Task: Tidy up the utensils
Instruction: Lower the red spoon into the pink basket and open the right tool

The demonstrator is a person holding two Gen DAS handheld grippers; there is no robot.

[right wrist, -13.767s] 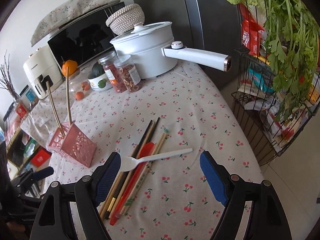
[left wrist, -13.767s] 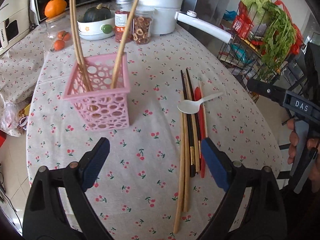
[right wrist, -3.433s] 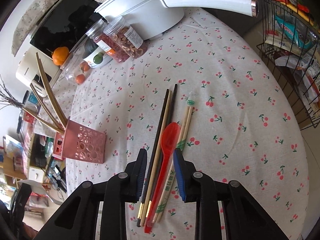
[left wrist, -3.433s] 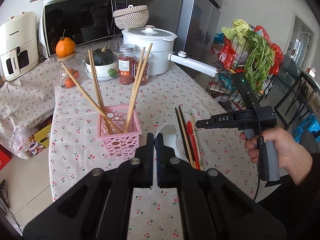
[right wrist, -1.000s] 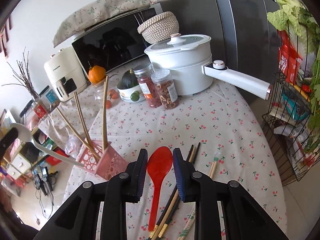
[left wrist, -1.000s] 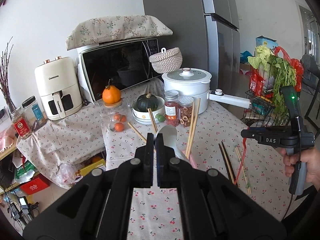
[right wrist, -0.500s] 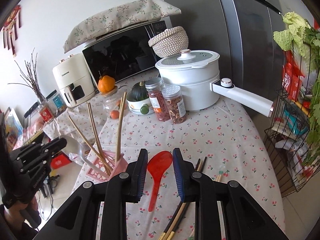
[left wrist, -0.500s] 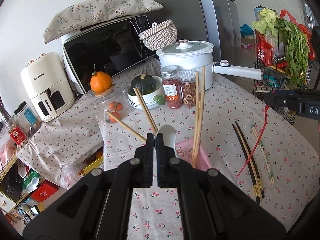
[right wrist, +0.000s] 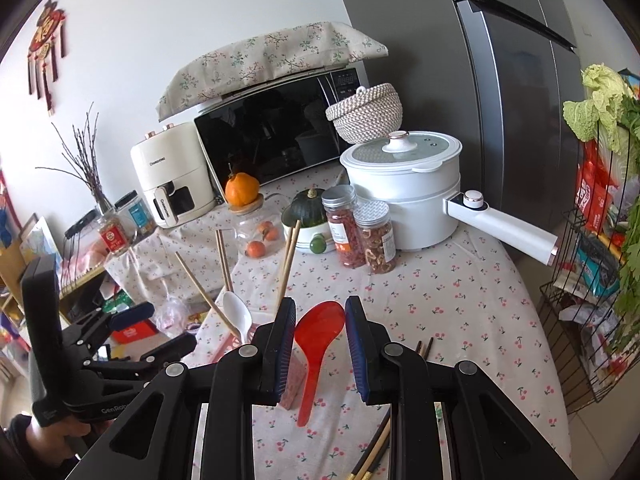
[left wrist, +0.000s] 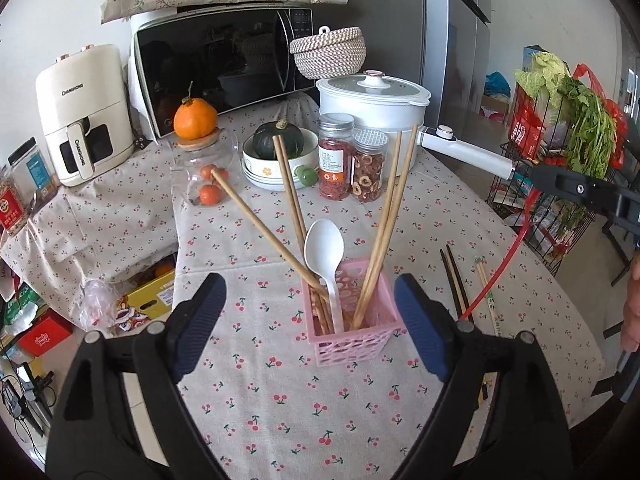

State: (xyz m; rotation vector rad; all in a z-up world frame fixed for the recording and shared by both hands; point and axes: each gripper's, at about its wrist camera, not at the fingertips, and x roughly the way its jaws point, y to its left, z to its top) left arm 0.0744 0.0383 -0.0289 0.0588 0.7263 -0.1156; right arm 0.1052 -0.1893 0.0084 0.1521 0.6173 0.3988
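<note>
A pink perforated basket (left wrist: 352, 332) stands on the cherry-print tablecloth, holding several wooden chopsticks (left wrist: 384, 224) and a white spoon (left wrist: 326, 256) upright. My left gripper (left wrist: 308, 320) is open and empty, its jaws spread either side of the basket, just in front of it. My right gripper (right wrist: 320, 340) is shut on a red spoon (right wrist: 316, 340), held above the table to the right of the basket; the spoon's handle (left wrist: 500, 268) hangs down in the left wrist view. The white spoon (right wrist: 236, 316) also shows in the right wrist view.
Dark and light chopsticks (left wrist: 456, 280) lie on the table right of the basket. Jars (left wrist: 352, 160), a bowl with a squash (left wrist: 276, 152), a white pot (left wrist: 376, 96) with a long handle, a microwave (left wrist: 216, 64) stand behind. A wire rack with greens (left wrist: 572, 140) is at right.
My left gripper has opened and let go of the white spoon, which now stands in the pink basket. My right gripper still holds the red spoon and has come closer to the basket.
</note>
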